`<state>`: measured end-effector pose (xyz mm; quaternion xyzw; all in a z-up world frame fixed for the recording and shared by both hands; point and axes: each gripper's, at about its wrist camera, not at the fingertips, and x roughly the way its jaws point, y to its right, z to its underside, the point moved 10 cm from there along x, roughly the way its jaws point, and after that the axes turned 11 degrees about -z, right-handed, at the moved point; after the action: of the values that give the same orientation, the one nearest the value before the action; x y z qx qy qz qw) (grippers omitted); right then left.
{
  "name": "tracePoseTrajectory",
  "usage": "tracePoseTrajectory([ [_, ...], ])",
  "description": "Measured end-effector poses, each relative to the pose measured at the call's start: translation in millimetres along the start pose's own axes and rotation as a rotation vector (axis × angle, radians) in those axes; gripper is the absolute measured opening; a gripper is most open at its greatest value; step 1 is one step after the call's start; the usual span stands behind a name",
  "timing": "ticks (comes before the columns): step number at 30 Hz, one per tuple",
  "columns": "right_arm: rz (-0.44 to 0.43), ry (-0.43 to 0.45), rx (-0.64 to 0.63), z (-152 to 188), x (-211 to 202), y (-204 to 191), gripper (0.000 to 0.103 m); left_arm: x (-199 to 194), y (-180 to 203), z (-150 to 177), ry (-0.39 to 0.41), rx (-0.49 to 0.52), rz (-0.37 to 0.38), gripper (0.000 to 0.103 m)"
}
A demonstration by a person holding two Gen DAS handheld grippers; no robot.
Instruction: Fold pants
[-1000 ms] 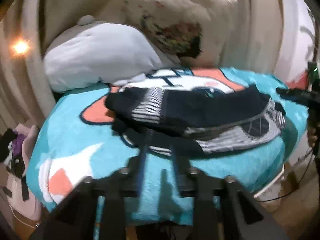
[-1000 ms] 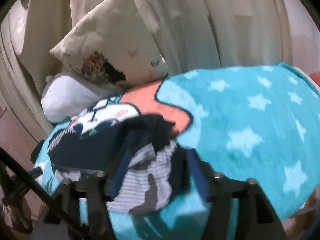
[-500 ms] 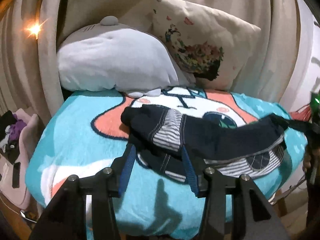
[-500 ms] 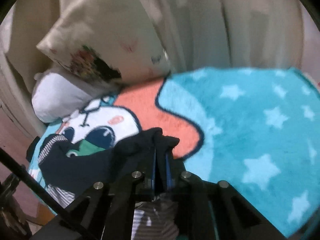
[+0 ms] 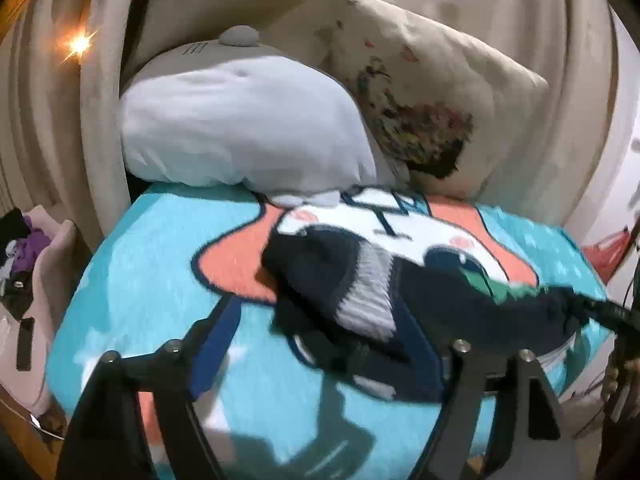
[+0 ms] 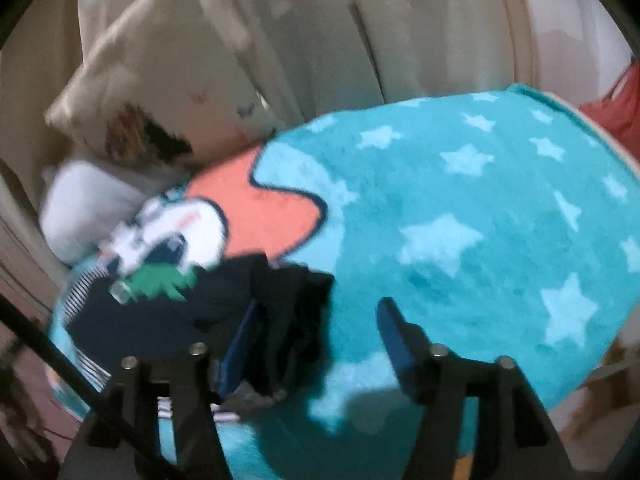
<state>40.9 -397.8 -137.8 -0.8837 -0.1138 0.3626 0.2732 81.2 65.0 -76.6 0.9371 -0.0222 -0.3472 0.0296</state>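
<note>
The pants (image 5: 360, 300) lie bunched on the blanket (image 5: 152, 280), just in front of the cartoon face printed there, with the striped lining turned out at the end nearer the grey pillow (image 5: 240, 132).

Left tongs (image 5: 320, 340): spread, straddling that near edge, pinching nothing. Right tongs (image 6: 316, 332): spread, with a dark fold of pants lying against the inner finger, not clamped.

Before closing, lower each pair over a single layer at a corner of the pants, then lift and pull the cloth flat across the blanket; a grab into the bunch will likely carry several layers.

Half a second ago your right tongs were pressed together on the fold; they have since released. The left tongs have widened and moved in closer.
</note>
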Motion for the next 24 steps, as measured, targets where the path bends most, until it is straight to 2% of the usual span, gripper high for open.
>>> tracePoseTrajectory([
  [6,-0.025,-0.049,-0.002,3.6,30.9,-3.5,0.068,52.1,-15.0,-29.0,-0.089,-0.131,0.081,0.079],
  [9,-0.049,-0.059,0.024,11.0,45.1,-3.4,0.073,84.5,-12.9,-29.5,-0.161,-0.139,0.101,0.079],
  [11,-0.044,-0.047,-0.009,11.1,47.1,-9.7,0.074,102.6,-5.5,-22.5,-0.212,-0.125,0.112,0.079],
  [12,-0.040,-0.058,-0.030,12.5,49.3,-13.8,0.072,109.8,-2.6,-16.6,-0.241,-0.117,0.105,0.079],
  [13,-0.035,-0.064,-0.051,13.3,50.9,-17.3,0.065,115.4,-0.3,-9.3,-0.269,-0.113,0.090,0.073],
  [14,-0.039,-0.076,-0.068,13.9,52.4,-20.9,0.041,117.7,2.5,-2.7,-0.284,-0.109,0.084,0.044],
  [15,-0.053,-0.096,-0.081,14.8,54.6,-25.2,0.025,117.9,4.6,1.9,-0.293,-0.106,0.086,0.039],
  [18,-0.066,-0.101,-0.131,5.4,54.8,-36.8,0.019,106.2,2.2,7.5,-0.256,-0.131,0.066,0.033],
  [24,-0.080,-0.016,-0.209,-46.6,49.9,-59.2,0.019,77.4,-8.0,13.6,-0.200,-0.173,-0.021,0.033],
])
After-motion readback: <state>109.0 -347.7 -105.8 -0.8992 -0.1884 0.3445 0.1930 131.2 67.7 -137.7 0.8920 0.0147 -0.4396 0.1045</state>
